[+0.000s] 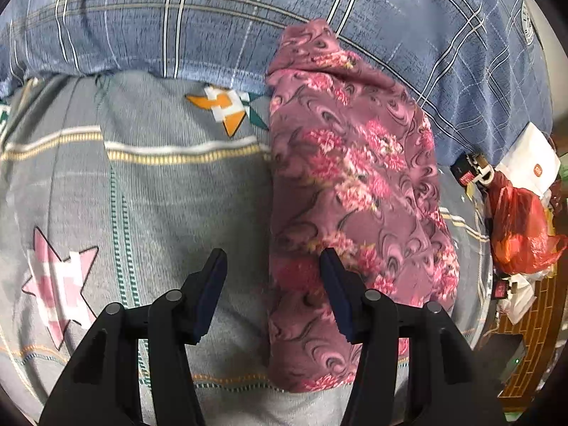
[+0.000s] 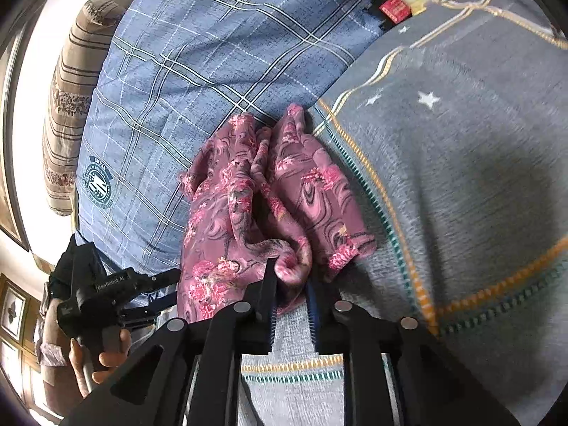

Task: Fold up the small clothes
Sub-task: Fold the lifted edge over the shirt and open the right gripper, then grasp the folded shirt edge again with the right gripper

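Observation:
A small mauve garment with pink flowers (image 1: 351, 191) lies folded lengthwise on the grey bedsheet (image 1: 170, 191). My left gripper (image 1: 273, 266) is open above the garment's near left edge and holds nothing. In the right wrist view the garment (image 2: 262, 198) is bunched, and my right gripper (image 2: 291, 277) has its jaws narrowed around a fold of the garment's near edge. The left gripper (image 2: 167, 287) also shows there at the lower left, held by a hand, with its tips at the garment's left edge.
A blue plaid quilt (image 1: 248, 25) lies along the far side of the garment. A red plastic bag (image 1: 522, 230) and white packages (image 1: 532, 159) sit at the bed's right edge. A striped brown pillow (image 2: 71, 106) stands by the wall.

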Action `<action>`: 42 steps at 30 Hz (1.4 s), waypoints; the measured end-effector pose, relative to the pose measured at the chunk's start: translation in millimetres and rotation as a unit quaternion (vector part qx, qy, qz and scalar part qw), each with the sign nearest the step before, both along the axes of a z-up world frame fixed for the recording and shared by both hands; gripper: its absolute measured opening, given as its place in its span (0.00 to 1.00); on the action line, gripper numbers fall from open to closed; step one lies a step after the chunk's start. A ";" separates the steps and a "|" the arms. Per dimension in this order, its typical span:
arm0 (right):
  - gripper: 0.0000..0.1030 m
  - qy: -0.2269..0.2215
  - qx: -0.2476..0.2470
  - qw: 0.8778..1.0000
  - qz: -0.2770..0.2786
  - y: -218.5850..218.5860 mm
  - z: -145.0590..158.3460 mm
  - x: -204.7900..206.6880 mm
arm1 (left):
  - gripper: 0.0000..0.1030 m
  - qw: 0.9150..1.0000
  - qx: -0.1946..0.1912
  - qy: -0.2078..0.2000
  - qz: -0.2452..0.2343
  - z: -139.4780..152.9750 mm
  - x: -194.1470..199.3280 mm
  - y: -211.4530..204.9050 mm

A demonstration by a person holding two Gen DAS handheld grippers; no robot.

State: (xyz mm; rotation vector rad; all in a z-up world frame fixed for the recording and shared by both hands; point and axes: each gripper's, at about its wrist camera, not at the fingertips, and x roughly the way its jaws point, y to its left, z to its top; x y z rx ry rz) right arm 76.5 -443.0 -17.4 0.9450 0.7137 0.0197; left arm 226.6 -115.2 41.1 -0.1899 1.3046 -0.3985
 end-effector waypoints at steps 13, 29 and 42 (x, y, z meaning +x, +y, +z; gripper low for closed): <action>0.27 0.010 -0.091 0.995 -0.042 -42.9 44.6 -8.8 | 0.52 1.000 -0.026 -0.005 -0.010 3.8 -4.2 15.1; 0.54 0.012 -0.123 0.991 0.043 -17.8 55.1 86.7 | 0.52 0.996 -0.072 0.025 0.038 -21.6 12.9 46.5; 0.12 -0.025 -0.165 0.982 0.090 11.5 56.9 99.2 | 0.52 0.997 -0.072 -0.012 0.026 -2.5 3.1 36.7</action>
